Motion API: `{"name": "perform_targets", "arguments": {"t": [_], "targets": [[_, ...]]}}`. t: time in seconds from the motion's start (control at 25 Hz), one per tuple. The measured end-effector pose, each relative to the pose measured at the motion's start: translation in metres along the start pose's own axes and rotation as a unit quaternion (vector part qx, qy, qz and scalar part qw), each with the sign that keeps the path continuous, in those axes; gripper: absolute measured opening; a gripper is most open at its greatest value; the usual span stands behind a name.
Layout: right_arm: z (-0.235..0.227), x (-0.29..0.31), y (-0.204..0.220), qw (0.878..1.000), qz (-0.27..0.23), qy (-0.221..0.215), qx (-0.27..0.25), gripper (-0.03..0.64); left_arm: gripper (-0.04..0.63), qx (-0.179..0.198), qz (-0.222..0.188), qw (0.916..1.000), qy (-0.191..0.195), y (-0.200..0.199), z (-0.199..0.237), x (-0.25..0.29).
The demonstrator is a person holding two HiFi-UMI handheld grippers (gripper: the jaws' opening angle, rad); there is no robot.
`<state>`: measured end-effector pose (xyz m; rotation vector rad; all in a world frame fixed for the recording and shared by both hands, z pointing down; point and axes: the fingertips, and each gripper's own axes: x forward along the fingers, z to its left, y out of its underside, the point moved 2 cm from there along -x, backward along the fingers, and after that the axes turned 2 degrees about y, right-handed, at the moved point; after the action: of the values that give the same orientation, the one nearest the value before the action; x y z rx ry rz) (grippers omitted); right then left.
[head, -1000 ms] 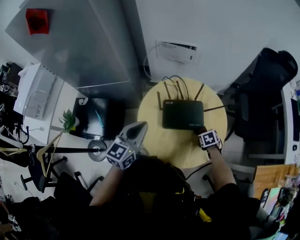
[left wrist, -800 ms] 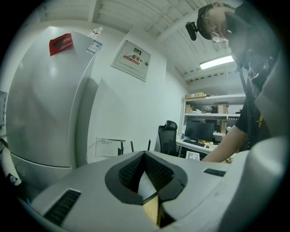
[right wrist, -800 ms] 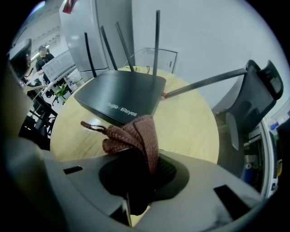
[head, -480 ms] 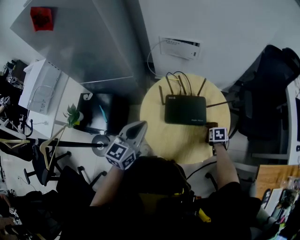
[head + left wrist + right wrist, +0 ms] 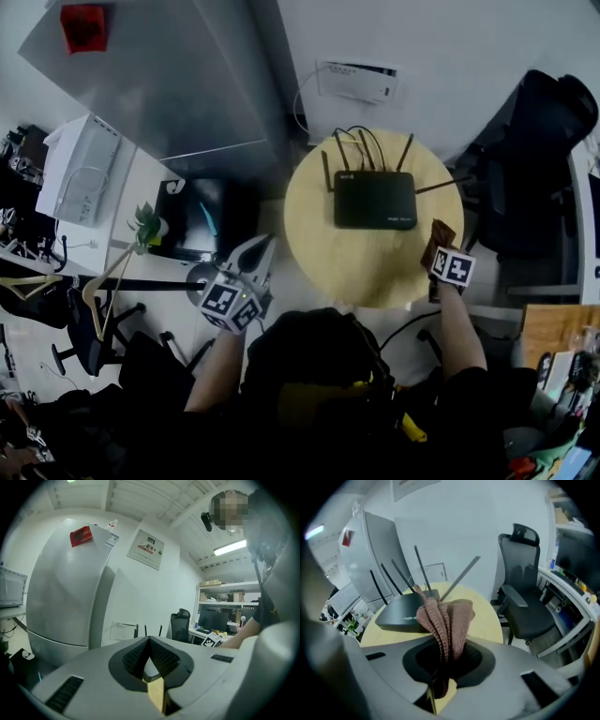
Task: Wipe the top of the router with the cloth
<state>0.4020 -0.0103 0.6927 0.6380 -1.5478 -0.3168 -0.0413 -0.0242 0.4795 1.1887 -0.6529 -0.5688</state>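
Now the right gripper (image 5: 437, 246) pinches the brown cloth (image 5: 446, 618) tight, so the cloth stays bunched up and ready to rub. It sits by the right edge of the round table (image 5: 342, 272), beside the black router (image 5: 375, 200) but not touching it. The left gripper (image 5: 251, 264) waits off the table, out of the way, jaws together with nothing in them. A second ago the cloth was at the router's near corner. It has pulled back since.
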Motion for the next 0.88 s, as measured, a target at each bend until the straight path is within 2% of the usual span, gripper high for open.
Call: {"name": "perform_targets", "arguments": {"t": [0.12,0.2,0.28,0.4,0.68,0.88], "targets": [[0.019,-0.045,-0.006,0.997,-0.073,0.002,-0.012,0.063,-0.002,0.005,-0.025,0.9996,0.013,-0.014,0.011,-0.008],[0.029,-0.080,-0.009,0.991,-0.133,0.015,-0.005,0.063,-0.002,0.019,-0.039,0.9986,0.032,-0.026,0.015,-0.016],[0.044,-0.119,-0.009,0.981,-0.193,0.023,0.013,0.063,-0.002,0.028,-0.051,0.9972,0.047,-0.034,0.021,-0.028],[0.075,-0.172,-0.001,0.963,-0.266,0.031,0.043,0.063,-0.002,0.021,-0.062,0.9958,0.065,-0.037,0.037,-0.050],[0.157,-0.285,0.058,0.923,-0.372,0.033,0.090,0.061,-0.002,0.010,-0.059,0.9915,0.116,-0.027,0.047,-0.098],[0.179,-0.340,0.088,0.908,-0.404,0.047,0.098,0.061,-0.002,-0.007,-0.053,0.9898,0.132,-0.017,0.050,-0.128]]}}
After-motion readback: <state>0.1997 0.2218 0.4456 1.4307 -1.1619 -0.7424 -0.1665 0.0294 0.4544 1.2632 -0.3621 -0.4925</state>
